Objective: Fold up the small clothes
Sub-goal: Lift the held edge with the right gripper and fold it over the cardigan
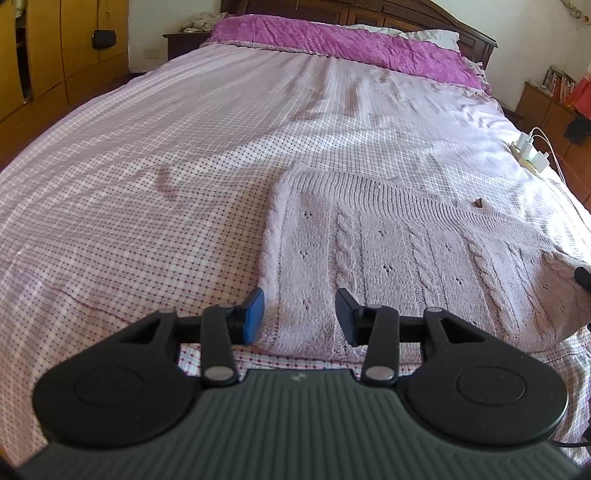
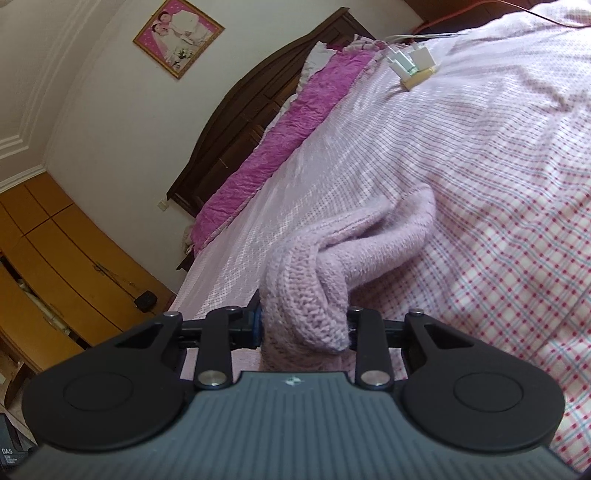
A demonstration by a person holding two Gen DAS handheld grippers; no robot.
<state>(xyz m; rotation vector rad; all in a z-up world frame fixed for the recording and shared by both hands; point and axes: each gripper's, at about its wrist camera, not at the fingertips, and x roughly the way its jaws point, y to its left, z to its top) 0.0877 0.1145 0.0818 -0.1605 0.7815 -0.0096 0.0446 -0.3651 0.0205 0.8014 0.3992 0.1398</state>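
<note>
From my left wrist camera I see the left gripper (image 1: 300, 314) hovering over the near edge of the pale pink knitted sweater (image 1: 406, 258); its jaws stand apart, released, with only the sweater's hem beneath the gap and nothing pressed between the pads. The sweater lies mostly flat on the bed (image 1: 147, 184), cable pattern facing up, on the checked pink-and-white bedsheet (image 1: 110, 240); its far edge looks folded over along a straight ribbed line. At the head of the bed I can make out a crumpled magenta blanket (image 1: 332, 40) and a white pillow (image 1: 432, 37) against the dark wooden headboard (image 1: 406, 14); a small cluster of white chargers (image 1: 530, 153) with cables sits near the right edge of the mattress.

My right wrist camera is rolled over (the bed runs diagonally up the picture); there the right gripper (image 2: 304, 328) has its jaws clenched on a bunched part of the sweater (image 2: 351, 251), the knit squeezed between the pads and bulging out in front of them. From the grip the fabric trails in a raised, curled fold back down onto the sheet (image 2: 498, 221). Beyond it I see the same magenta blanket (image 2: 277, 140), the chargers (image 2: 413, 66), a framed picture (image 2: 179, 35) on the wall, and yellow wooden wardrobes (image 2: 55, 266) with a small black bag (image 2: 145, 300) hanging on one door.
</note>
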